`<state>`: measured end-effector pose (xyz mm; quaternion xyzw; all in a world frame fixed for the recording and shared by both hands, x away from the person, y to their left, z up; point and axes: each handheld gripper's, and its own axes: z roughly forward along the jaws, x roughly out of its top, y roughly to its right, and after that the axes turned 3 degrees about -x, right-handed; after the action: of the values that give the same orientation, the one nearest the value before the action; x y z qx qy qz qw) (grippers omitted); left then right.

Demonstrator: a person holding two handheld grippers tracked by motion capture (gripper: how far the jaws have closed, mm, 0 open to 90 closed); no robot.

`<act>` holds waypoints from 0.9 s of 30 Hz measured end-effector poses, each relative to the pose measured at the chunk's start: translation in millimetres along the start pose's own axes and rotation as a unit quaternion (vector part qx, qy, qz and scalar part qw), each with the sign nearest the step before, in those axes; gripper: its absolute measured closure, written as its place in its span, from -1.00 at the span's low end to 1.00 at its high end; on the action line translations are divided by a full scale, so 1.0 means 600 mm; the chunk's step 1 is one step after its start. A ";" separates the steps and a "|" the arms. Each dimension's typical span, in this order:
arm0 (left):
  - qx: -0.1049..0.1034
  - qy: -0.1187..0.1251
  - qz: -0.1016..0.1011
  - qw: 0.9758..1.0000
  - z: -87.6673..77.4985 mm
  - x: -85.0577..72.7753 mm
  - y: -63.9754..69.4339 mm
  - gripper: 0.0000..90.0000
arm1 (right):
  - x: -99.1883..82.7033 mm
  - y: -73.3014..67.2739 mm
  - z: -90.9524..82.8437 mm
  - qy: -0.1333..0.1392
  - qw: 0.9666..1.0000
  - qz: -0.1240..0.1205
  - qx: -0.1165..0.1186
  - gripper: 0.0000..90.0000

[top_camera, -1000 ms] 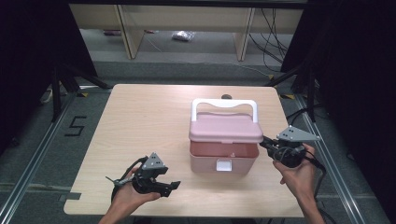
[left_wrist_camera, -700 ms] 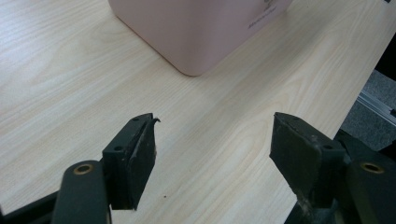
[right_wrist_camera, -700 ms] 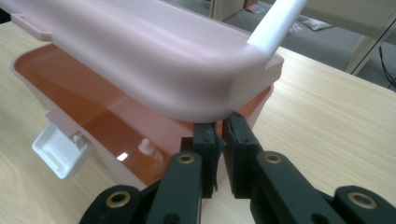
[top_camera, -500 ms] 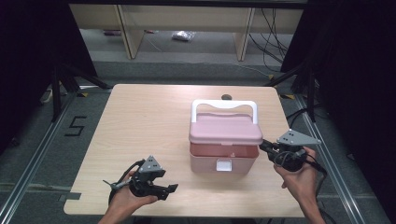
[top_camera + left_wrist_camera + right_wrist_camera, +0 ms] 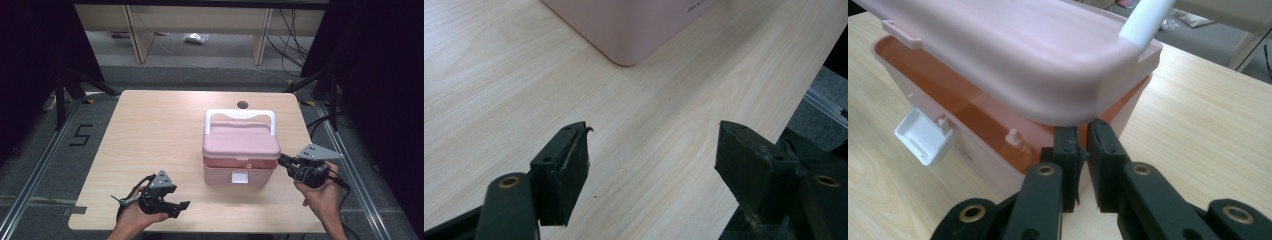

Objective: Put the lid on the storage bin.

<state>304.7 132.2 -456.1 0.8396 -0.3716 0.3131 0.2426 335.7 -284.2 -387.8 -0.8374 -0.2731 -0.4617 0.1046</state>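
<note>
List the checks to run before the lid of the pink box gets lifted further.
1. White latch released, hanging down: ok.
2. Lid raised off the box at the front: ok.
3. Right gripper tips under the lid's corner, jaws nearly together: ok.
4. Tips actually bearing on the lid: cannot tell.
5. Left gripper open, apart from the box: ok.
6. White handle upright, unobstructed: ok.
</note>
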 end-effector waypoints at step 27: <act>0.001 -0.001 -0.002 1.000 0.000 -0.005 0.000 -0.37 | -0.023 0.000 0.003 -0.014 1.000 0.019 0.003 0.78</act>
<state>303.2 133.6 -458.2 0.8410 -0.3698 0.3119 0.2422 331.1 -288.7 -400.2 -0.8485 -0.2597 -0.4471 0.1125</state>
